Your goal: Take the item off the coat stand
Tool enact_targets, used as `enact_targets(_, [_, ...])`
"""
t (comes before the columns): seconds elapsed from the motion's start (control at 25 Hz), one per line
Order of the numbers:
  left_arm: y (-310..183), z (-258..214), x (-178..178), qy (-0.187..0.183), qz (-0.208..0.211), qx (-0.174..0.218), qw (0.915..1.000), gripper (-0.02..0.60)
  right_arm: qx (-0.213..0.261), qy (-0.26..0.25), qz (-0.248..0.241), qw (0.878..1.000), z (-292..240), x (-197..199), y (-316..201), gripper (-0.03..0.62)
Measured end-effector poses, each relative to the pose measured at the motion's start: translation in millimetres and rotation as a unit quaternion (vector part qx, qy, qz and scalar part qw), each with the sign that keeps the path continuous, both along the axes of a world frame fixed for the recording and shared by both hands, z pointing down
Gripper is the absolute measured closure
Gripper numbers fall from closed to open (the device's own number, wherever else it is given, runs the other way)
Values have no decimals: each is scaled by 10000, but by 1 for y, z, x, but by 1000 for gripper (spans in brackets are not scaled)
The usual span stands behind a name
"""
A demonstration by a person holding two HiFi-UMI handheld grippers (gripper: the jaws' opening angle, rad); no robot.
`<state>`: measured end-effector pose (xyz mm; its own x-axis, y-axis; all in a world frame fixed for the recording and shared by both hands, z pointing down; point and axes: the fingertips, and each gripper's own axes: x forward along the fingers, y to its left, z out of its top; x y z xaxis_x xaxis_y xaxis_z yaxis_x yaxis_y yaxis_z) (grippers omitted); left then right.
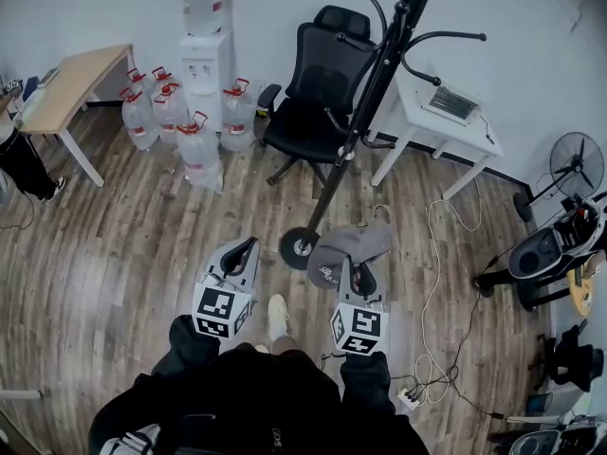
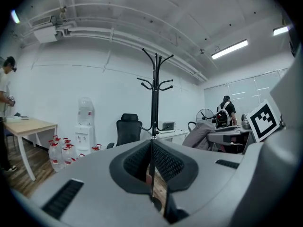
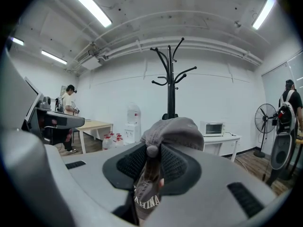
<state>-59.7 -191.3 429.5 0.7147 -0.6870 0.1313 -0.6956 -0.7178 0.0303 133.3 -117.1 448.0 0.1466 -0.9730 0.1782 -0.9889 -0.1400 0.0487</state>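
Wooden floor (image 1: pixel 114 254) holds water jugs (image 1: pixel 197 145), office chair (image 1: pixel 321 69) beside coat stand (image 1: pixel 326 192).

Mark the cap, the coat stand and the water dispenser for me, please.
grey cap (image 1: pixel 347 249): head view, on its crown.
coat stand (image 1: pixel 361 112): head view, midway up the black pole.
water dispenser (image 1: pixel 207 69): head view, on the white cabinet front.

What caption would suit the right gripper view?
Right hand-held gripper clamps a grey cap before the bare coat stand.

The right tool (image 3: pixel 150 171) grips a grey cap (image 3: pixel 174 135) before the bare coat stand (image 3: pixel 170 79)
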Motion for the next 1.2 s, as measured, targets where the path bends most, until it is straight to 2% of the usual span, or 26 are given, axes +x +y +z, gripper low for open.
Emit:
enact_targets(0.36, [2, 0, -4, -71, -7, -3, 10000, 554, -67, -141, 22, 9999, 9, -6, 8, 493])
enact_targets(1.2, [-2, -2, -9, -51, 1, 34, 10000, 553, -1, -20, 10, 10000, 3, -10, 5, 493])
